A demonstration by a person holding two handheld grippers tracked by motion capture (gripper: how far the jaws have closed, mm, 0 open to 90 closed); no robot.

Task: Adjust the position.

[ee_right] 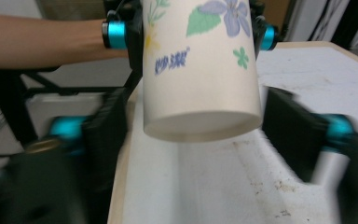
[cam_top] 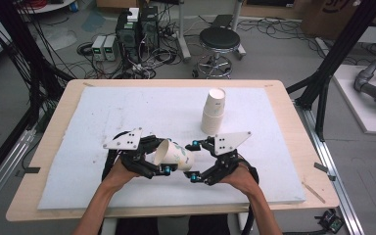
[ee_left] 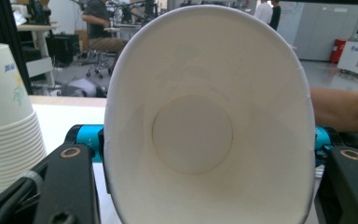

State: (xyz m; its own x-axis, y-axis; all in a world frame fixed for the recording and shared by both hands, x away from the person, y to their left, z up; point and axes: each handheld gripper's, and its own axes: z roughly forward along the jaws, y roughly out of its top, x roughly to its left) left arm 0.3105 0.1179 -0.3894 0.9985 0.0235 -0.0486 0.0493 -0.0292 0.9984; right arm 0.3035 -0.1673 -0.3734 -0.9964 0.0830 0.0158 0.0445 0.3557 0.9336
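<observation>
A white paper cup (cam_top: 175,155) with a flower print lies on its side above the white mat (cam_top: 127,112). My left gripper (cam_top: 162,156) is shut on it near the rim. In the left gripper view the cup's mouth (ee_left: 191,135) is squeezed into an oval between the two black jaws. My right gripper (cam_top: 194,161) faces the cup's base with its jaws wide, one on each side. In the right gripper view the cup's base (ee_right: 200,93) hangs between the blurred jaws without touching them. A stack of paper cups (cam_top: 214,111) stands upright beyond the right gripper.
The mat covers most of the wooden table (cam_top: 293,122). The cup stack (ee_left: 4,116) shows close at the left of the left gripper view. A black stool (cam_top: 219,41) and computer boxes (cam_top: 137,29) stand on the floor behind the table.
</observation>
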